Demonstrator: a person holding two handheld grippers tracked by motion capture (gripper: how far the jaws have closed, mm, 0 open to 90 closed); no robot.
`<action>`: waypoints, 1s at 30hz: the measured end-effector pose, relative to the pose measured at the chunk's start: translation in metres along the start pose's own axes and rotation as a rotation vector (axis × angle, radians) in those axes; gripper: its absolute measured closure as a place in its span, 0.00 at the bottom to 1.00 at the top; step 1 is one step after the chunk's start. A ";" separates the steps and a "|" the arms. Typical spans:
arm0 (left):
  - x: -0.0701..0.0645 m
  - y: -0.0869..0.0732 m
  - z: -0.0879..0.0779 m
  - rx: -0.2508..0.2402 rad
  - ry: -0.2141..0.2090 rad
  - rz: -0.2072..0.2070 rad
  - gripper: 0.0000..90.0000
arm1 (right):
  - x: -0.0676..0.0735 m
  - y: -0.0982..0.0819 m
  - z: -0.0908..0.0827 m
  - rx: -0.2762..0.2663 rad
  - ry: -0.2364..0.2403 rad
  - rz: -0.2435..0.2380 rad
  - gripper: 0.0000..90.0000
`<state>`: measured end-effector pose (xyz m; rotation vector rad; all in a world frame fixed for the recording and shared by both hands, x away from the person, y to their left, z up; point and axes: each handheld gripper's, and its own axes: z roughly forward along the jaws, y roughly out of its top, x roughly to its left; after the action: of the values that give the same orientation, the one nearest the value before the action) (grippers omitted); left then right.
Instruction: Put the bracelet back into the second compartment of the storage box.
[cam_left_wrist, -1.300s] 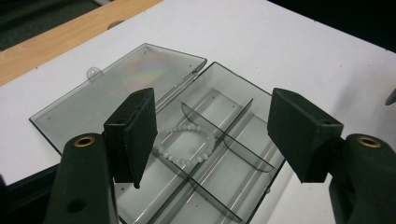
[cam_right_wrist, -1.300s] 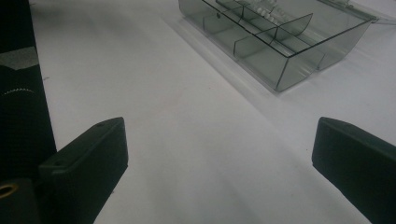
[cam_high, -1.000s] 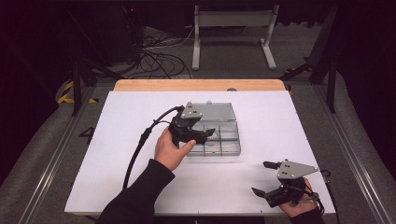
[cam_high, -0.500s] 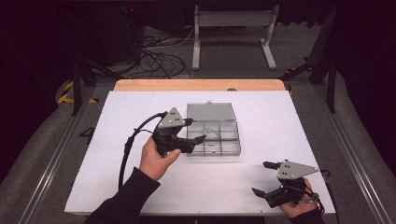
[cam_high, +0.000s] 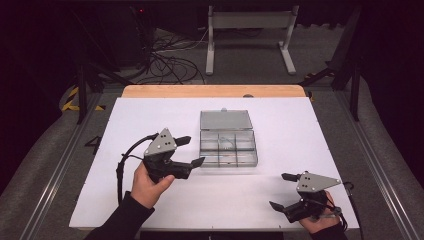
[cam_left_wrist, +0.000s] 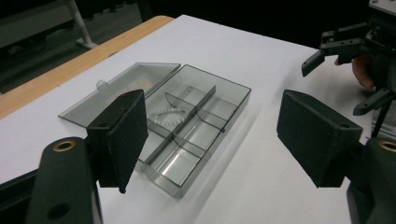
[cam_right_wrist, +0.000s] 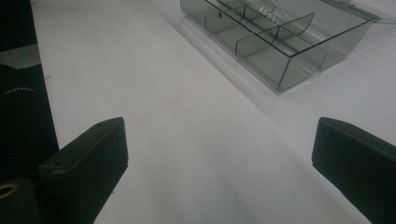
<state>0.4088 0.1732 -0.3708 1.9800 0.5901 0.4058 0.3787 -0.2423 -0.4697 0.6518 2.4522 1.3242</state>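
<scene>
left gripper (cam_high: 192, 151), just left of the open box (cam_high: 228, 146), jaws wide after just opening, holding nothing; right gripper (cam_high: 282, 190), near the box's right, jaws apart, empty.

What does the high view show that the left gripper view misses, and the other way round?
The high view alone takes in the person's left hand, the left gripper with its cable, the floor cables and the metal stand beyond the table. The left gripper view alone shows up close a small pale beaded ring in one compartment. Both show the open clear box, its flat lid, the white table and the right gripper, open.
</scene>
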 end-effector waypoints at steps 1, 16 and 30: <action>0.000 -0.003 -0.002 0.002 0.001 0.000 0.27 | 0.000 0.000 0.000 0.000 0.002 0.000 0.05; 0.006 -0.051 -0.030 -0.016 0.064 -0.031 0.25 | 0.000 0.000 0.001 0.002 0.001 0.002 0.05; 0.004 -0.098 -0.052 -0.028 0.120 -0.071 0.23 | 0.000 0.000 0.001 0.003 0.002 0.004 0.05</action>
<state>0.3625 0.2515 -0.4347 1.9121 0.7242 0.4891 0.3785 -0.2418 -0.4701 0.6561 2.4562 1.3236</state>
